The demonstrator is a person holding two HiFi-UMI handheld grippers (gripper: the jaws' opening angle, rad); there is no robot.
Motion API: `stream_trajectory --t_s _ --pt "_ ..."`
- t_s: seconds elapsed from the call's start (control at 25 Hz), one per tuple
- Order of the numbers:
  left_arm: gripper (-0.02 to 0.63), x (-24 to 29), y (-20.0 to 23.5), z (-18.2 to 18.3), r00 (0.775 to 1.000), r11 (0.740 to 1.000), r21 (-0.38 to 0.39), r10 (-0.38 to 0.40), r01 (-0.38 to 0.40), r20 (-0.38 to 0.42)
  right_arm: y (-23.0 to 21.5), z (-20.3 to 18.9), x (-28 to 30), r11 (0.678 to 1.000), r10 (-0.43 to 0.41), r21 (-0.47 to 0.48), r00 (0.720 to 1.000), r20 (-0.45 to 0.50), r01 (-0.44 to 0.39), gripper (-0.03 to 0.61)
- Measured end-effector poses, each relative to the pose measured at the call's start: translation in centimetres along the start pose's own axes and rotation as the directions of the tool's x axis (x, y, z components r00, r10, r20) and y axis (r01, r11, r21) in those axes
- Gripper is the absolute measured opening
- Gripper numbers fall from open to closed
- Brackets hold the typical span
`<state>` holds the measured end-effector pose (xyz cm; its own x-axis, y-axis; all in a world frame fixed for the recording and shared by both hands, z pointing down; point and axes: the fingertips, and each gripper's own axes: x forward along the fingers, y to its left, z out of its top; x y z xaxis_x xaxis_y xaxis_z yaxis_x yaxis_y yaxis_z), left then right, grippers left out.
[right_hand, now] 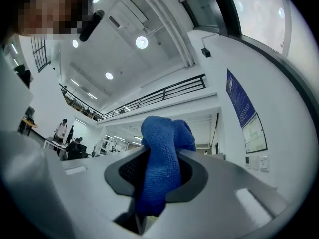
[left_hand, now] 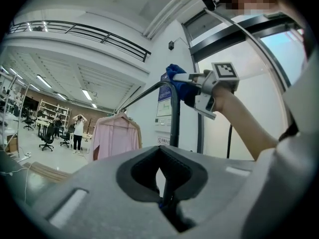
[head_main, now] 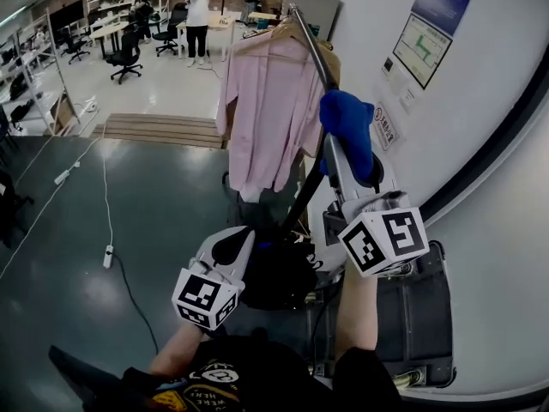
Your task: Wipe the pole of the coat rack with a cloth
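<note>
The coat rack's black pole (head_main: 302, 191) slants up to its top rail by the white wall. My right gripper (head_main: 345, 154) is raised beside the upper pole, shut on a blue cloth (head_main: 350, 131) that bunches out past its jaws (right_hand: 162, 158) and lies against the pole near the bend. The left gripper view shows the same cloth (left_hand: 178, 86) pressed on the pole (left_hand: 174, 118). Lower down, my left gripper (head_main: 244, 240) has its jaws shut around the pole, which runs down into the slot between them (left_hand: 167, 195).
A pink shirt (head_main: 270, 110) hangs from the rail on a hanger, left of the pole. A black bag (head_main: 274, 277) sits at the rack's foot and a grey case (head_main: 420, 316) stands against the wall. A power strip (head_main: 108, 256) and cable lie on the dark floor; people stand far back.
</note>
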<state>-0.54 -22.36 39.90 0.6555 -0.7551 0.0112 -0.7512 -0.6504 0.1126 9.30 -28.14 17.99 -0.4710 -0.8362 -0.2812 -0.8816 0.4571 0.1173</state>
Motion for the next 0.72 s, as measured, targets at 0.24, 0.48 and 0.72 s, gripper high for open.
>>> stream_trajectory --t_s 0.24,0.48,0.72 --pt "0.005 0.5 0.0 -0.2 1.0 1.0 0.005 0.003 -0.003 -0.006 -0.2 0.5 0.4 1.0 0.015 0.008 0.998 0.053 -0.015 0.087" --pt "0.005 1.0 0.2 -0.8 1.0 1.0 -0.005 -0.004 0.004 -0.023 1.9 -4.7 -4.2 0.99 0.091 0.103 0.994 0.061 -0.097 0.087" --pt "0.005 2.2 -1.2 -2.0 0.998 0.999 -0.014 -0.05 0.049 -0.048 4.1 -15.4 -8.4 0.986 0.103 0.144 0.98 -0.173 -0.078 0.084"
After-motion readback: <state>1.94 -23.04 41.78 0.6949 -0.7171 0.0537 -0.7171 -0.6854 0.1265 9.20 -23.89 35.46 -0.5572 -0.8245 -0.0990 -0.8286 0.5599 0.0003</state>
